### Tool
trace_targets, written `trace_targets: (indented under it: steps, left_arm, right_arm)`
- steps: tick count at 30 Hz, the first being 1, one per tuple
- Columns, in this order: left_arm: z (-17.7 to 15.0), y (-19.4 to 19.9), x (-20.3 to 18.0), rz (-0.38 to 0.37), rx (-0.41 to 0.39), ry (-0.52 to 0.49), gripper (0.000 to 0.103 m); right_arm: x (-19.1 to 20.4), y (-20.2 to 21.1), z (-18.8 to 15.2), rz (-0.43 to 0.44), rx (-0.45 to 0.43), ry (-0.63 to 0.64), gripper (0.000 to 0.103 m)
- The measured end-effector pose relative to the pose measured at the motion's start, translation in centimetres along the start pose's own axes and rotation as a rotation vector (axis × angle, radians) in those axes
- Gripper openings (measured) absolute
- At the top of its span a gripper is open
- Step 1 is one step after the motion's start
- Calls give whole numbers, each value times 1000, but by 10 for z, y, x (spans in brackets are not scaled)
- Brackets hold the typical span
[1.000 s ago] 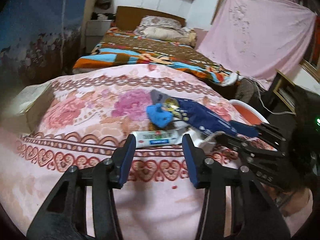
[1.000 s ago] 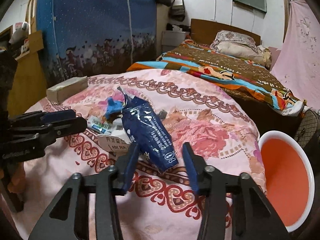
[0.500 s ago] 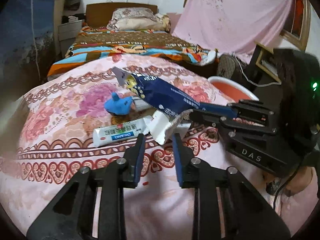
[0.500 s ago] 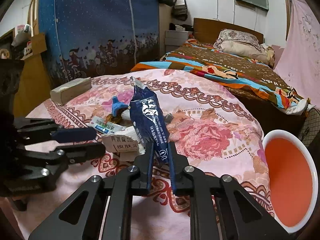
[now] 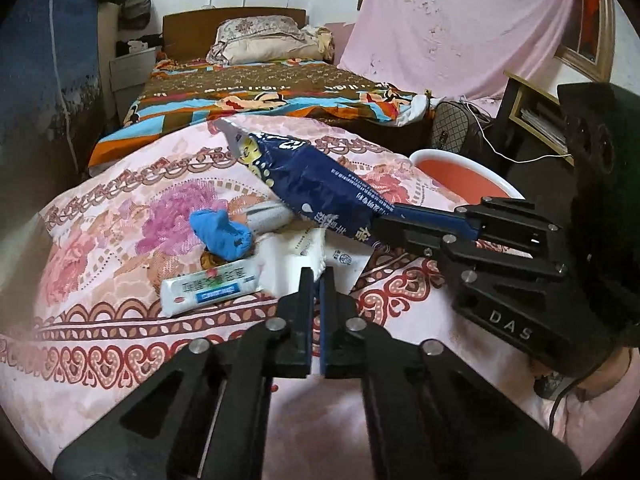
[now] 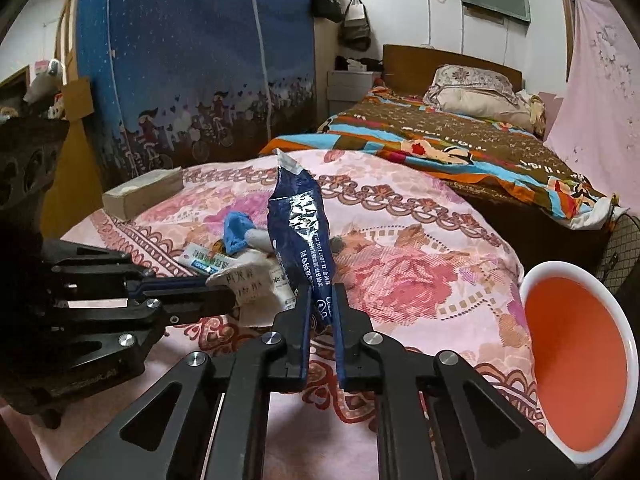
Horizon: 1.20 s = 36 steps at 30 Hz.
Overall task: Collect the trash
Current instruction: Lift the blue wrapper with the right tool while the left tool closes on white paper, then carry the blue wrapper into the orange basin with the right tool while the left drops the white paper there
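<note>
A pile of trash lies on the pink floral blanket (image 5: 100,320). My right gripper (image 6: 322,292) is shut on the lower end of a dark blue snack bag (image 6: 298,232), which stands tilted up from the pile; in the left wrist view the bag (image 5: 316,184) slants up and to the left from that gripper (image 5: 380,226). My left gripper (image 5: 318,276) is shut, pinching the edge of a white paper wrapper (image 5: 288,256); from the right wrist it (image 6: 228,294) comes in from the left onto that wrapper (image 6: 248,284). A white tube (image 5: 208,288) and a crumpled blue piece (image 5: 222,234) lie beside them.
An orange bin with a white rim (image 6: 532,280) stands off the blanket's right edge, also seen as the bin (image 5: 424,156). A tan tissue box (image 6: 142,194) sits at the blanket's far left. A bed with a patterned cover (image 6: 440,140) lies behind.
Both grippers went from open to shut. The right closed on the blue bag and raised its end. The left shifted right from the white tube to the white wrapper and closed on it.
</note>
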State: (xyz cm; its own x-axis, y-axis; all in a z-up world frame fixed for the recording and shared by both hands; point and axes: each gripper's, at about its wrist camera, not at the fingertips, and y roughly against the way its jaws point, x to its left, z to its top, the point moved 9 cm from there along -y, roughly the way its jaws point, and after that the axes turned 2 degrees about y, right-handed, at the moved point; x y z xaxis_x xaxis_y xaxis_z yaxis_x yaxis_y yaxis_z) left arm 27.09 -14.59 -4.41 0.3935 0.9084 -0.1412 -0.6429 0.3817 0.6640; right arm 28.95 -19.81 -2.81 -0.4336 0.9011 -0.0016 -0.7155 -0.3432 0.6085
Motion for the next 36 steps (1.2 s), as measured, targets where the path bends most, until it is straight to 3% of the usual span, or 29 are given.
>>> trace_targets:
  steps: [8, 20, 30, 36]
  left_arm:
    - [6, 23, 1, 20, -97, 4, 0]
    - [39, 69, -5, 74, -339, 13, 0]
    - [82, 88, -64, 62, -506, -158, 0]
    - [95, 88, -98, 10, -538, -220, 0]
  right_arm:
    - [0, 15, 7, 8, -79, 1, 7]
    - [-18, 77, 32, -59, -391, -52, 7]
    - [-58, 139, 42, -221, -624, -116, 7]
    - [-91, 163, 39, -296, -674, -178, 7]
